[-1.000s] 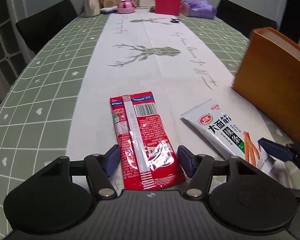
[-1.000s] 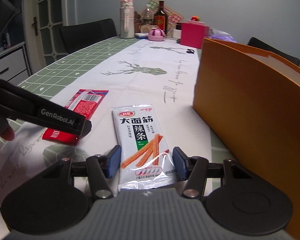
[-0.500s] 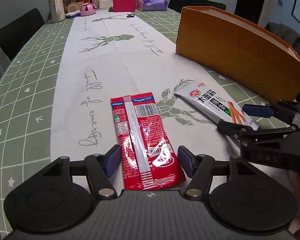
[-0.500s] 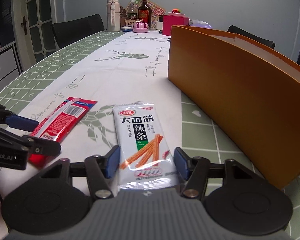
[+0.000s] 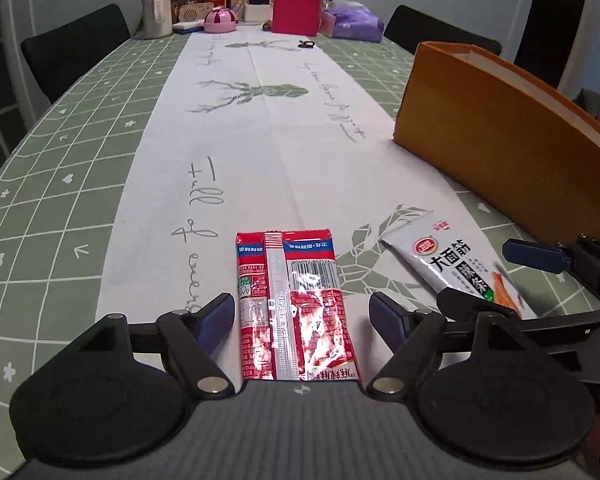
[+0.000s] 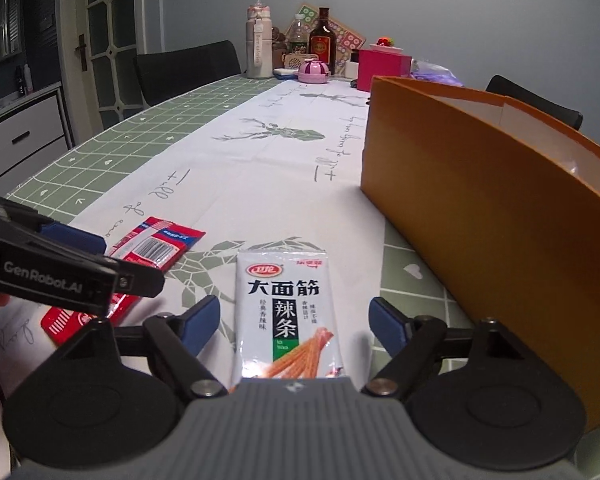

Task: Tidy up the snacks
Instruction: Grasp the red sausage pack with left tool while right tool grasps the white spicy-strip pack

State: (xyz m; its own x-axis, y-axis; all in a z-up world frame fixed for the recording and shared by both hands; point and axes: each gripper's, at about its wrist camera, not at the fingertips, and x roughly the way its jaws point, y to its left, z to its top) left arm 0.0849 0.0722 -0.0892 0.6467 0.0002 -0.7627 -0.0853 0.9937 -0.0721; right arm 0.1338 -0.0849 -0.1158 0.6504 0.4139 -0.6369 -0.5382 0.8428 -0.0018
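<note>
A red snack packet [image 5: 292,304] lies flat on the white table runner, its near end between the fingers of my left gripper [image 5: 302,318]. The jaws are opening and the pads stand clear of the packet on both sides. A white spicy-strip packet [image 6: 286,312] lies flat to its right, between the fingers of my right gripper [image 6: 294,326], whose jaws are also opening, with gaps on both sides. Across views, the white packet [image 5: 456,268] and right gripper [image 5: 476,278] appear at right, the red packet [image 6: 152,252] and left gripper [image 6: 104,258] at left.
An open orange box [image 6: 500,200] stands right of the white packet; orange box [image 5: 508,148]. The far table end holds bottles [image 5: 156,4], a pink box [image 5: 296,14], a pink pot [image 5: 220,20] and a purple bag [image 5: 354,22]. Black chairs [image 5: 76,48] flank the table.
Both grippers have widened their jaws around the packets lying between them. Both views have shifted across the table, and the orange box now sits further right in the left wrist view.
</note>
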